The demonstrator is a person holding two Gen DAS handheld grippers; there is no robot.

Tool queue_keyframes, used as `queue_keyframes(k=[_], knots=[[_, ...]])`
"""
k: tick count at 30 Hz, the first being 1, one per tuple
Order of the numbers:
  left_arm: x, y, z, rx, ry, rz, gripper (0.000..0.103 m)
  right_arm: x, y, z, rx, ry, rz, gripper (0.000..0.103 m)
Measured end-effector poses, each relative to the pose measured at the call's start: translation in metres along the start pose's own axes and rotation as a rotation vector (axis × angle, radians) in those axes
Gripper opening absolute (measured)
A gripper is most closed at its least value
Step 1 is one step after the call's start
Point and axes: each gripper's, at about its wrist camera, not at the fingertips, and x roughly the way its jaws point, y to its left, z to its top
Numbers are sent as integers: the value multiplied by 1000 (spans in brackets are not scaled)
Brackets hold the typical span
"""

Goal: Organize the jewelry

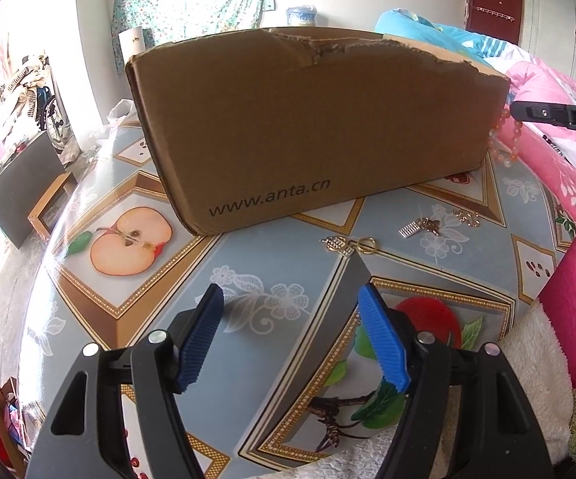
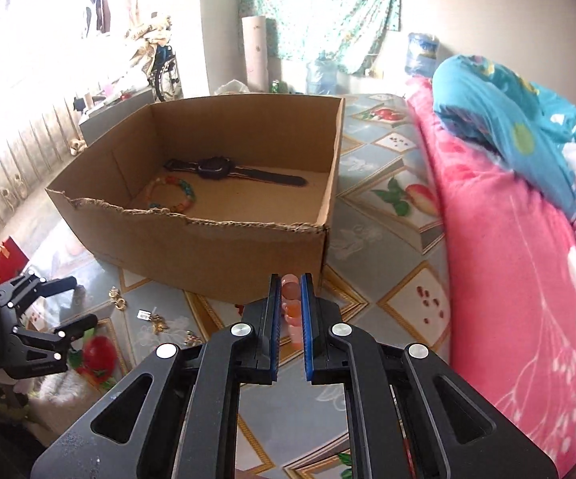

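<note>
Right tool pinches a string of pink-orange beads between its blue pads, jaws nearly closed on it, beads hanging down from the tips. It sits just short of the cardboard box, near the box's front right corner, above the desk. From the left view the same beads dangle beside the box's right end.

Left tool is spread wide, holding nothing, low over the patterned desk cover. Just ahead of its tips lie small gold pieces: a ring-shaped clasp with a filigree charm touching it, then a comb-like charm and another small gold bit a little farther right. All are loose on the desk, outside the box.

Inside the box, a dark watch lies flat across the floor, and a multicolour bead bracelet lies near the left wall.

Pink bedding runs along the desk's right side.
</note>
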Motion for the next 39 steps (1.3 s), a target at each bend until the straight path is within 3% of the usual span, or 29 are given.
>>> queue_keyframes(k=[4,6,15,18,23,31,39], knots=[[1,-2,2,-12,8,13,70,20,19,-16,-142,50,-62,8],[2,-3,3,-19,10,19,70,33,26,-29,-157,89,-21,8],[1,-8,6,-1,12,46,70,13,14,-49,48,38,122,11],[0,-9,11,9,-1,43,69,14,22,-54,65,46,168,11],[-2,-14,21,37,-11,19,54,30,32,-56,80,90,191,11],[6,-19,24,68,-2,-37,29,49,14,-52,107,132,100,9],[21,-23,35,85,19,-98,28,28,12,-50,168,70,140,12]])
